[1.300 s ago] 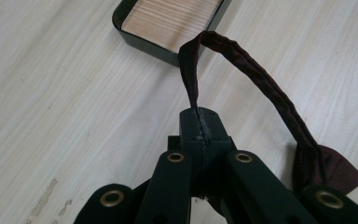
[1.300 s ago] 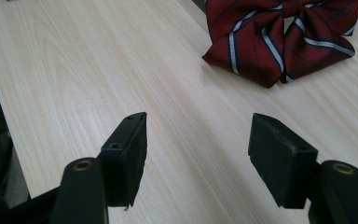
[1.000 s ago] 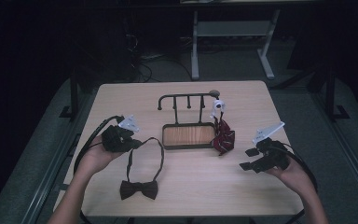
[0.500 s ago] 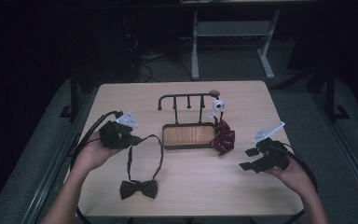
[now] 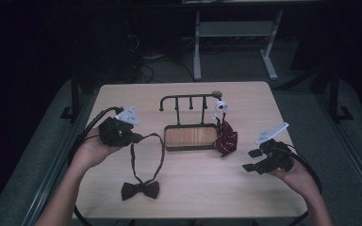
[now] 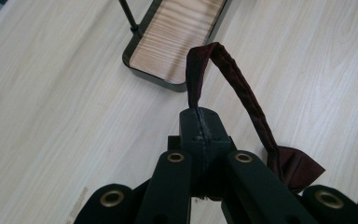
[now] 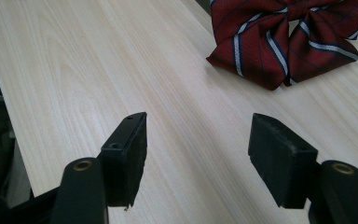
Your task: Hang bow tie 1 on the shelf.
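The thin strap of the dark brown fabric bow tie is pinched by the left gripper, while the jaws of the right gripper are kept spread above the pale wooden counter.

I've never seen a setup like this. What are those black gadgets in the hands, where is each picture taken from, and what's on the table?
A person holds a two-jaw gripper in each hand. One camera looks down from above; the other two ride on the grippers, looking along their black jaws. The left gripper is shut on the strap of a dark bow tie, whose bow lies on the wooden table. The right gripper is open and holds nothing. Also on the table are a small rack with a wooden tray and a striped red bow tie beside it.
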Demonstrator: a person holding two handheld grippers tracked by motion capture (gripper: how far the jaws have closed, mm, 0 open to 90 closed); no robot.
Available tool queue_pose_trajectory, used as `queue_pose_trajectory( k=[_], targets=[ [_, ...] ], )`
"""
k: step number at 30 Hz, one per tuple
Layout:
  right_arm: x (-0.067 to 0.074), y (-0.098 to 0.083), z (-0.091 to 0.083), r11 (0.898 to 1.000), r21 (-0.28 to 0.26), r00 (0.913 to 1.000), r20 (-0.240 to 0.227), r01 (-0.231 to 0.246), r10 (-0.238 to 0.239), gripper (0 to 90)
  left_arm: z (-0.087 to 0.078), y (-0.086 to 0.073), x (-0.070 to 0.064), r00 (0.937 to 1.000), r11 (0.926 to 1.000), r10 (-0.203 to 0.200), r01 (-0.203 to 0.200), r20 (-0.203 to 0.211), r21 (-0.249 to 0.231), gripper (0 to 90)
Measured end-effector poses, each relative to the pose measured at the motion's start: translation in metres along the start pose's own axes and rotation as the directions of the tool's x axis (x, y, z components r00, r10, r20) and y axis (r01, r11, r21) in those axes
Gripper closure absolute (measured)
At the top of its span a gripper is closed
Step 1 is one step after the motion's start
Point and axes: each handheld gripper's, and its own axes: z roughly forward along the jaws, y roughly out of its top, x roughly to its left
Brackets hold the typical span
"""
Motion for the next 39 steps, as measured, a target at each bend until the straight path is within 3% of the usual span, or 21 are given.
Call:
queue_pose_trajectory(
  k=[16, 39],
  targets=[
    [-0.001, -0.001, -0.002, 1.0, -0.006, 1.0, 0.0, 0.004, -0.004, 36.8, -0.01, 0.014, 0.003, 0.9996, 0.9998, 0.018, -0.018, 0.02, -0.008, 90.0],
    [0.0, 0.0, -0.004, 1.0, -0.012, 1.0, -0.002, 0.002, -0.002, 36.8, -0.016, 0.031, 0.015, 0.9987, 0.9999, 0.014, -0.013, 0.05, -0.009, 90.0]
  ],
)
